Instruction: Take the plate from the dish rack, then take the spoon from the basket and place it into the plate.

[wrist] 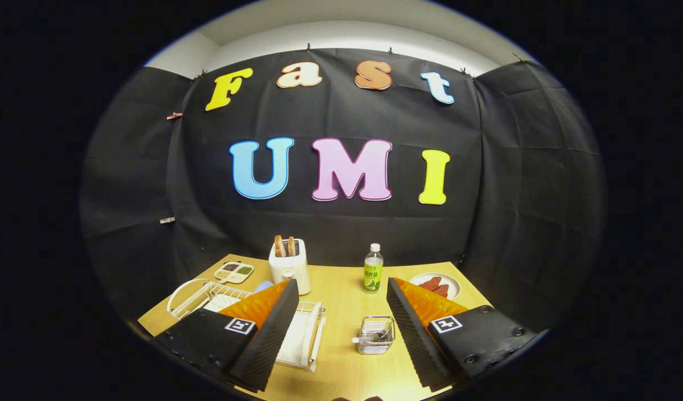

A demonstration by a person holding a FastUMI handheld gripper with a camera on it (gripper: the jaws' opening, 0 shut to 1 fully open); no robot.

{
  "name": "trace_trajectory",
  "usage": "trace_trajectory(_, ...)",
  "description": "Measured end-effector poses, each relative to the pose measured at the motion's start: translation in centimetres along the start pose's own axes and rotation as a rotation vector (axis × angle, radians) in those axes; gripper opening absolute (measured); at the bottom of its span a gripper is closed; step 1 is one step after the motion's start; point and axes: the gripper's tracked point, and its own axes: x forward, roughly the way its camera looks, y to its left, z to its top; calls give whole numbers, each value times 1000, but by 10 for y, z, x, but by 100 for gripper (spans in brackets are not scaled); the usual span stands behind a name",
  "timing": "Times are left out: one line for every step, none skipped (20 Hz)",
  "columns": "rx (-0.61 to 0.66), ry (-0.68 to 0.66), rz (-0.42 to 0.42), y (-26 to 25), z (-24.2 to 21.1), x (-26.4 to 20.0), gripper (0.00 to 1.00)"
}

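A: Hovering my tool (341, 328) wide open and empty above the bench (341, 289).
B: Where's the plate?
A: In the dish rack (311, 334), I think, behind my left finger.
B: And the spoon?
A: In the basket (376, 335), sitting between the fingers.

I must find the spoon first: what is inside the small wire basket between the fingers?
The open gripper hovers above the table. Inside the basket lies cutlery with a white handle; a fork's tines seem visible. Whether a spoon is there cannot be told.
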Motion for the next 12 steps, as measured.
trace_trajectory(-5,13,7,5,0,5,98)
trace_trajectory(-7,31,28,17,0,12,98)
trace_trajectory(-10,52,52,29,-1,20,98)
trace_trajectory(-16,70,74,40,-1,28,98)
trace_trajectory(-22,90,96,52,-3,37,98)
trace_trajectory(-25,116,122,65,-6,46,98)
trace_trajectory(-22,155,148,79,-15,58,98)
trace_trajectory(-9,194,168,92,-24,67,98)
trace_trajectory(7,232,180,103,-33,77,98)
trace_trajectory(18,278,190,112,-46,88,98)
trace_trajectory(28,336,199,122,-61,96,98)
trace_trajectory(31,391,209,131,-76,102,98)
